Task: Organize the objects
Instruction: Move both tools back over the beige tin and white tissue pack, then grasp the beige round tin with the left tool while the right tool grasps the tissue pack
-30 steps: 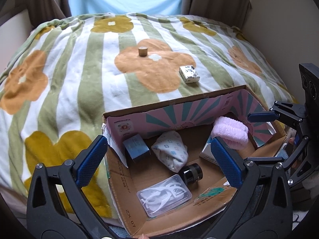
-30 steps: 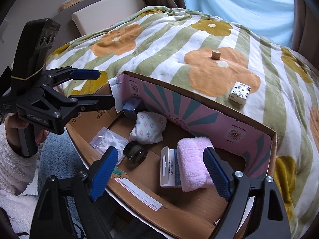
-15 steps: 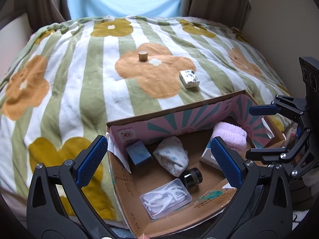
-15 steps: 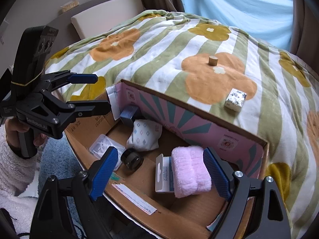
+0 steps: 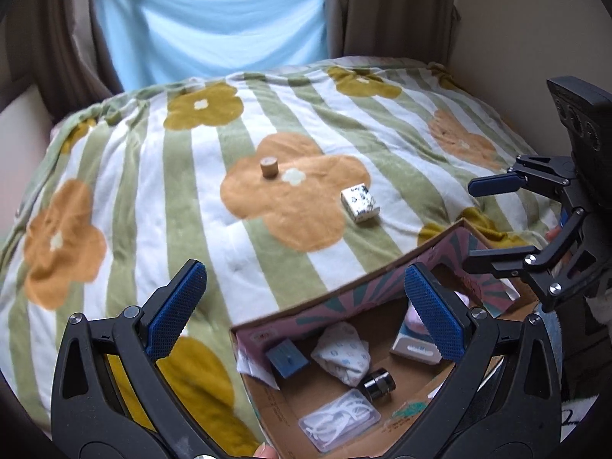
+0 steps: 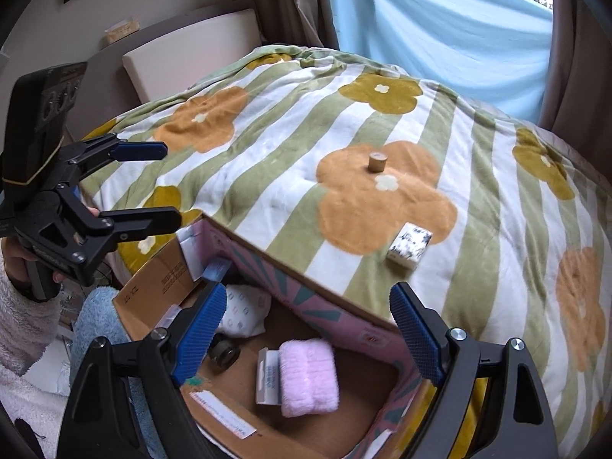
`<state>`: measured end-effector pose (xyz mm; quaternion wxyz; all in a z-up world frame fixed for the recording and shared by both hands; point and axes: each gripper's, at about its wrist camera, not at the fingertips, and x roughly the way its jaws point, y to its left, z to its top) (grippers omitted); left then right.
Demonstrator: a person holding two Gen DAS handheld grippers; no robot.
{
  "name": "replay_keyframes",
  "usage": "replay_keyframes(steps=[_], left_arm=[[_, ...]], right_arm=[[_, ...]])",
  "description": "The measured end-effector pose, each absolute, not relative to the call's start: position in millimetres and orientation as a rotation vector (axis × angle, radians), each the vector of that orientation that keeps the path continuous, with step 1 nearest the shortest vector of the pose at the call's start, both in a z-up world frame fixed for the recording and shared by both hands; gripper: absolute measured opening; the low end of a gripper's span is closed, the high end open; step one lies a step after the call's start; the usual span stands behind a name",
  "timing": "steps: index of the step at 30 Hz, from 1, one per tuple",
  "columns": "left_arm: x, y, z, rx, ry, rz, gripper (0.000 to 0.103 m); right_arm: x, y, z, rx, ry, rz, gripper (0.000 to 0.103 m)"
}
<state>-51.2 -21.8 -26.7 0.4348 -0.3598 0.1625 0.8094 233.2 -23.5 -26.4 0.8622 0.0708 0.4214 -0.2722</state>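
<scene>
Both grippers, left [image 5: 306,315] & right [image 6: 308,331], spread wide w/ nothing held, above cardboard box [image 6: 267,256]. Likely next: fetch small patterned box [image 6: 409,246] or wooden cylinder [image 6: 376,161] off blanket [image 6: 267,160].

The blanket [image 5: 191,206] has green and white stripes with orange and mustard flowers. The cardboard box [image 6: 290,290] is brown with a pink-and-teal sunburst wall. The towel [image 6: 308,376] is pink.

Legible text is limited to the cardboard box [image 6: 160,287], whose brown side flap bears a short upside-down code that appears to read "2X 07". Print on its white shipping label [image 6: 223,411] and on the carded package [image 6: 267,376] is too small to read.
</scene>
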Motion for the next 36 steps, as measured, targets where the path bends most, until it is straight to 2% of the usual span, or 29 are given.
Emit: replay_keyframes(steps=[7,13,28,30,36], left_arm=[[-92.6,14.1,-18.6,-0.9,0.466,1.962,0.103],[-144.8,51.4,-34.4,-0.94,0.511,1.931,0.103],[-272.2,149.4,-135.9,-1.074,0.557,1.857,0.102],[-284.8,161.3,-151.5,-1.098,0.562,1.848,0.098],[-307.0,191.9,-190.4,-1.124,0.609,1.838,0.092]], right_arm=[[244.3,-64.6,-17.9,0.162,0.914,-0.619,0.085],[256.9,-107.6,-33.1,0.193,0.966,-0.639,0.085],[277.3,-204.4,-103.9,0.267,1.105,-0.682,0.085],[279.7,-211.5,-112.9,0.26,1.126,-0.679,0.085],[289.6,-225.9,-134.6,0.243,1.181,-0.664,0.084]])
